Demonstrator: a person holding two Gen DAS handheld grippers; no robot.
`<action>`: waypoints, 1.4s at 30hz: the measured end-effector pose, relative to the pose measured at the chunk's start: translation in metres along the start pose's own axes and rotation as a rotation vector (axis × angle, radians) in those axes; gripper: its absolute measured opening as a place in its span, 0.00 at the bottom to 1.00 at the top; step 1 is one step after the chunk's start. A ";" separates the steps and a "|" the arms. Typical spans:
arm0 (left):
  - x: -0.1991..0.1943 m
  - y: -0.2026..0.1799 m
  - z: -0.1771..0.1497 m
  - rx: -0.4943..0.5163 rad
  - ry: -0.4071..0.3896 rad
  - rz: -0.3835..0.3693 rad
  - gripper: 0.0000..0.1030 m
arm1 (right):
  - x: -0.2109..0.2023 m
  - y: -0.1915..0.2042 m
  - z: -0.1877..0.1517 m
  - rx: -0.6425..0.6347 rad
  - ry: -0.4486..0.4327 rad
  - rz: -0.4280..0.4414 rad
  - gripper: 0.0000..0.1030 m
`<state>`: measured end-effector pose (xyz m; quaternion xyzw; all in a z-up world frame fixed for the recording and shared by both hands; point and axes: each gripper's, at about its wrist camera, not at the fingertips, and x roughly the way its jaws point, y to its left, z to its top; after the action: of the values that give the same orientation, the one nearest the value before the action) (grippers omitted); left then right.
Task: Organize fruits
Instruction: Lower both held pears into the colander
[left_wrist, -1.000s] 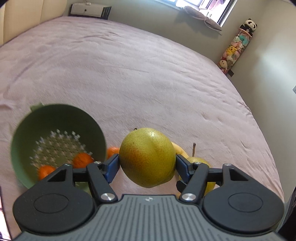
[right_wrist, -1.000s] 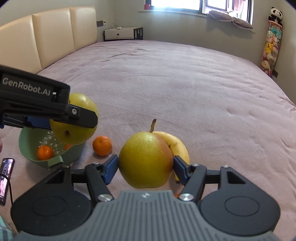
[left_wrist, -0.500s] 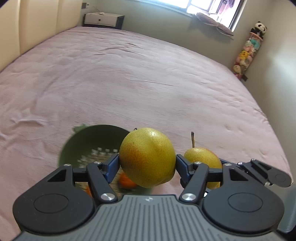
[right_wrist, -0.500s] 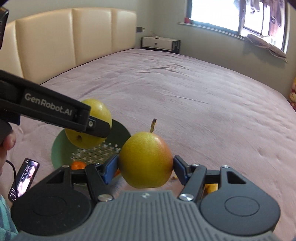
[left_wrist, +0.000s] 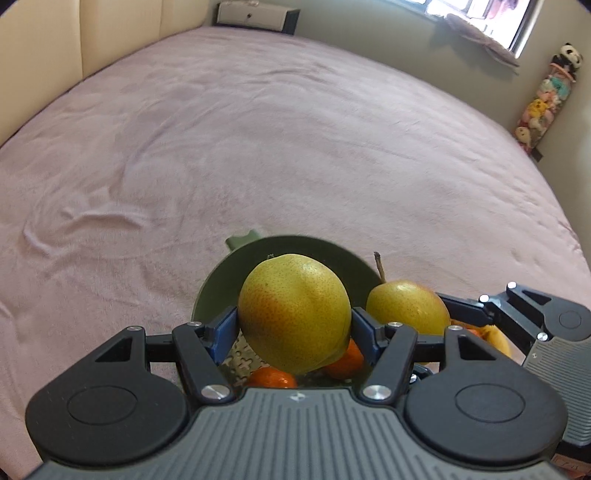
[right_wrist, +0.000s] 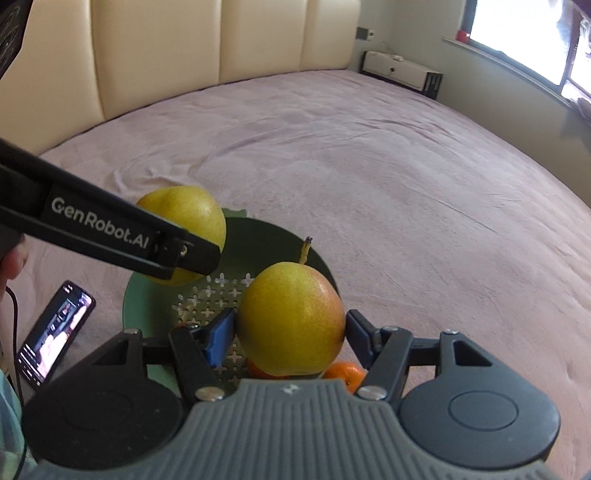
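Right wrist view: "GenRobot.AI" on left hand-held gripper (right_wrist: 184, 236); both hand-held grippers grasping pears over green colander (right_wrist: 147, 295).

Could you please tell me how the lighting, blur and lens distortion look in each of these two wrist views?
Left wrist view: daylight from the window at top right; fisheye bows the bed edge; the bowl rim is slightly soft, while the pear in the left claw is sharp. Right wrist view: the window is blown out white; the stemmed pear in the right claw is sharp.
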<state>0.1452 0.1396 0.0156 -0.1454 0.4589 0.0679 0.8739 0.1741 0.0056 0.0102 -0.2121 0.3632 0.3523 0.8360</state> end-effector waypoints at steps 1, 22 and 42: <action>0.006 0.001 0.000 -0.002 0.012 0.005 0.73 | 0.005 0.000 0.000 -0.016 0.009 0.004 0.60; 0.060 -0.002 -0.010 -0.001 0.125 0.111 0.73 | 0.079 0.008 0.007 -0.412 0.088 0.046 0.60; 0.077 0.002 -0.012 -0.010 0.169 0.157 0.73 | 0.102 0.011 0.000 -0.455 0.137 0.117 0.61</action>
<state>0.1792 0.1370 -0.0549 -0.1184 0.5407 0.1261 0.8232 0.2154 0.0572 -0.0681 -0.3968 0.3420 0.4577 0.7184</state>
